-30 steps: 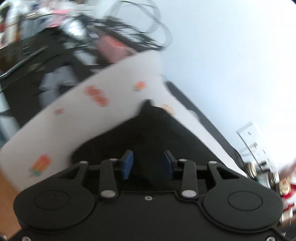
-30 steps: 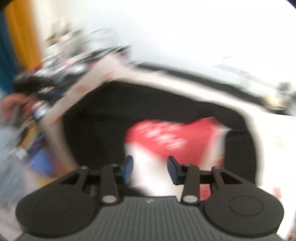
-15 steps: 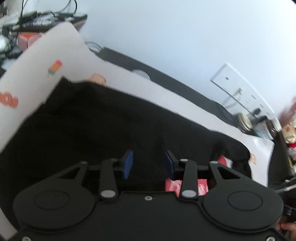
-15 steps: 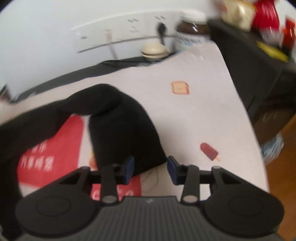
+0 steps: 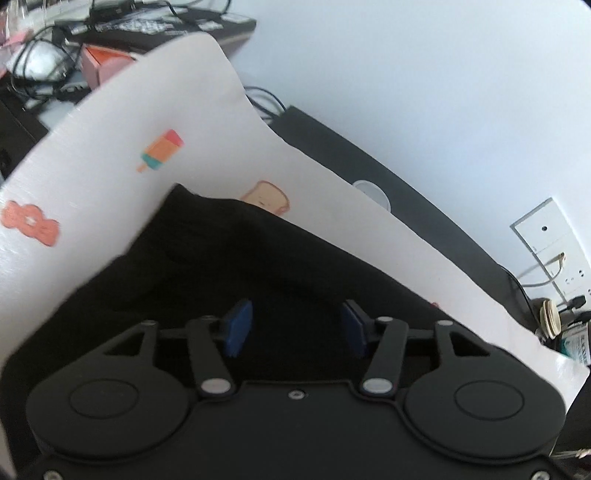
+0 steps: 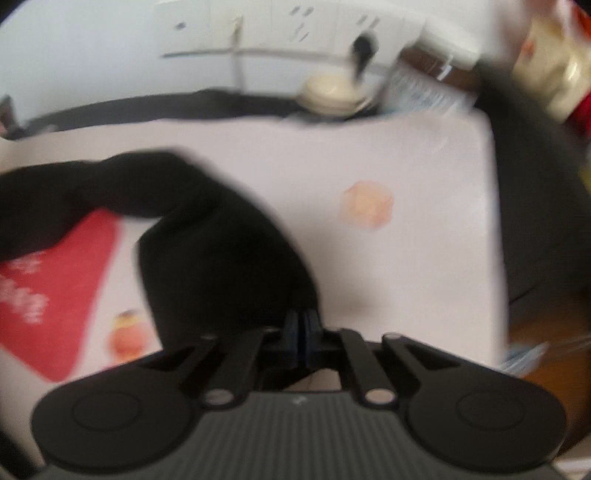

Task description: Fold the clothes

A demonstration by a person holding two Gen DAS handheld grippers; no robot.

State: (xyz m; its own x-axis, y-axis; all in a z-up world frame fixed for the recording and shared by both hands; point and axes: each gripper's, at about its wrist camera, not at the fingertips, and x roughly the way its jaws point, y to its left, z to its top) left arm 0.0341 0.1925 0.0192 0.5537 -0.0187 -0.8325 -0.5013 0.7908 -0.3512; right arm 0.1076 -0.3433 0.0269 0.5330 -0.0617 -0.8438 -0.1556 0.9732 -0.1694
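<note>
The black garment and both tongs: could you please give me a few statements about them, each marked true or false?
1. The right tongs are shut on the black garment. True.
2. The left tongs are shut. False: their pads stand apart, open over the dark cloth.
3. The garment lies on a white cloth printed with small food pictures. True.
4. The garment is plain black throughout. False: a red panel with white lettering shows in the right wrist view.
5. Wall sockets show behind the table. True.
</note>
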